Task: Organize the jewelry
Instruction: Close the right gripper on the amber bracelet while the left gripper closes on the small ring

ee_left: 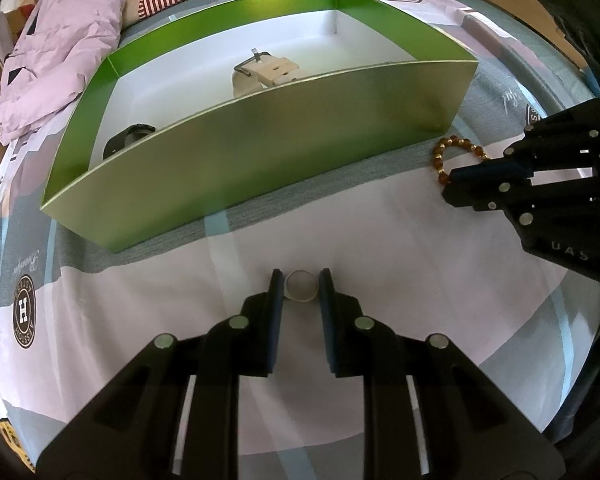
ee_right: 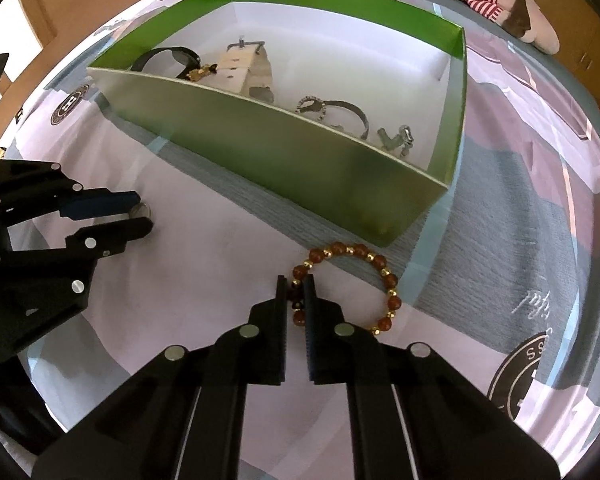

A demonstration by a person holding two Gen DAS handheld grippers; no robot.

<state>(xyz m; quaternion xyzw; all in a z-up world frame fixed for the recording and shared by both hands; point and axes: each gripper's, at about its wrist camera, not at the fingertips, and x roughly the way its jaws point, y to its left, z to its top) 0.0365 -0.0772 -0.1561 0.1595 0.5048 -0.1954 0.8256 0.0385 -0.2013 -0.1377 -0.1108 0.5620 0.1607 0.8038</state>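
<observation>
On the patterned sheet (ee_left: 380, 240), the left gripper (ee_left: 302, 284) pinches a silver ring (ee_left: 301, 286) between its fingertips, in front of the green box (ee_left: 260, 152). The right gripper (ee_right: 295, 292) is clamped narrow on the near side of a bead bracelet (ee_right: 380, 268), which lies just beside the box's corner. In the box lie a beige watch (ee_right: 244, 66), a black strap (ee_right: 160, 56) and silver pieces (ee_right: 340, 110).

— How many pieces lie outside the green box (ee_right: 300, 152)?
— Two: one beaded bracelet (ee_right: 352, 284), one silver ring (ee_left: 301, 286).
— And inside the box?
— Two watches, one cream (ee_right: 244, 66), one black (ee_right: 168, 58), beside several small silver pieces.
</observation>
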